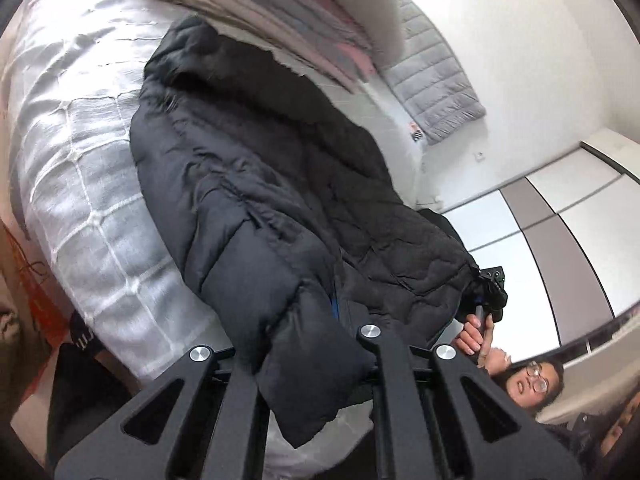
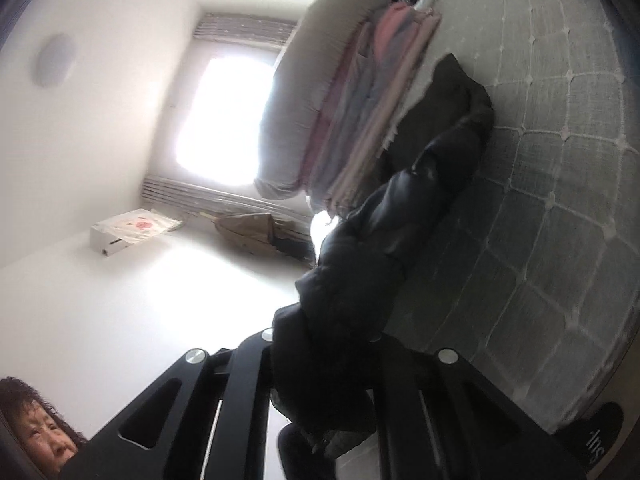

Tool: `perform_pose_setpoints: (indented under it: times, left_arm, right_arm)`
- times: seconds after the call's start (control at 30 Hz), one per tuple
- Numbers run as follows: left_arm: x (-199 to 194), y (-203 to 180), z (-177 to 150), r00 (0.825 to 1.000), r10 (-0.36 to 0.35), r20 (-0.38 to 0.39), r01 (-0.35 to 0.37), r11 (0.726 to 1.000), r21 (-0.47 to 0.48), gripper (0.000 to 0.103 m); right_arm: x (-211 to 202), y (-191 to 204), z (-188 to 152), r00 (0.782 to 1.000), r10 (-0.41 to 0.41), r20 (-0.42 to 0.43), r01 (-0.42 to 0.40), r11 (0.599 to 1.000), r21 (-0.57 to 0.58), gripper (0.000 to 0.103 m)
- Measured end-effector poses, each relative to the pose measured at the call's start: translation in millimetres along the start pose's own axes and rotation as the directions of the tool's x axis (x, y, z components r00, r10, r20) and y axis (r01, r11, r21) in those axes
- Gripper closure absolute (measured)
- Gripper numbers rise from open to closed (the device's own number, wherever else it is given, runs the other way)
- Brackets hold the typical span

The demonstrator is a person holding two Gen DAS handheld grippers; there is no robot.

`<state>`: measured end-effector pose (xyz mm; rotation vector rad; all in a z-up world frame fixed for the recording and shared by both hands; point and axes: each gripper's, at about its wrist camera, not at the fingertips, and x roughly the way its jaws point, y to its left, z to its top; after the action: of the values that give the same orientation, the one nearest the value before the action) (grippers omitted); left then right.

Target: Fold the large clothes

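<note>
Left wrist view: left hand-held gripper (image 1: 316, 364), bottom centre, clenched on black puffer jacket (image 1: 256, 184); jacket trails up-frame across bed (image 1: 80, 168).
Right wrist view: right hand-held gripper (image 2: 324, 384), bottom centre, clenched on the jacket (image 2: 360, 264).
Why: likely both ends gripped to raise one edge for folding.

A white-gridded grey quilted bedspread (image 1: 80, 152) covers the bed. A stack of folded beige, pink and grey blankets (image 1: 256, 12) lies on it beneath a grey rolled duvet (image 2: 304, 92). A grey quilted jacket (image 1: 432, 80) lies nearby. A white cardboard box (image 2: 128, 230) sits farther off.
</note>
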<state>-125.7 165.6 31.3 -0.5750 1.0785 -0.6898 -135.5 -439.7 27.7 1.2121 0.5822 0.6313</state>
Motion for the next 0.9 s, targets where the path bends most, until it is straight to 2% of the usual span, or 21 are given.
perform_pose_setpoints:
  times: [0.13, 0.23, 0.33, 0.4, 0.5, 0.6, 0.9]
  left_arm:
    - [-28, -11, -38, 1.000, -0.028, -0.005, 0.028, 1.000, 0.013, 0.097]
    - [-49, -11, -78, 0.999, -0.047, -0.027, 0.047, 0.999, 0.013, 0.097]
    - [-57, -2, -113, 0.996, -0.061, -0.058, 0.061, 0.998, 0.000, 0.097]
    - [-51, 16, -128, 0.994, -0.072, -0.077, 0.069, 0.997, -0.034, 0.097]
    - [-38, 36, -137, 0.992, -0.084, -0.089, 0.077, 0.994, -0.083, 0.097]
    - [-28, 42, -137, 0.991, -0.093, -0.096, 0.084, 0.992, -0.092, 0.097]
    - [-23, 36, -125, 0.990, -0.114, -0.085, 0.110, 0.992, -0.054, 0.095]
  right_arm:
    - [-37, 22, -32, 0.999, 0.019, 0.036, -0.019, 1.000, -0.013, 0.093]
    - [-68, 31, -64, 0.998, 0.018, 0.059, -0.017, 1.000, -0.015, 0.093]
    - [-88, 22, -93, 0.997, -0.005, 0.076, 0.004, 1.000, 0.018, 0.093]
    - [-95, 2, -105, 0.996, -0.035, 0.084, 0.029, 0.997, 0.076, 0.093]
    - [-105, -29, -121, 0.995, -0.048, 0.090, 0.033, 0.987, 0.155, 0.093]
    - [-109, -49, -132, 0.995, -0.036, 0.095, 0.015, 0.979, 0.205, 0.093]
    - [-108, -64, -129, 0.993, 0.004, 0.114, -0.027, 0.980, 0.199, 0.093]
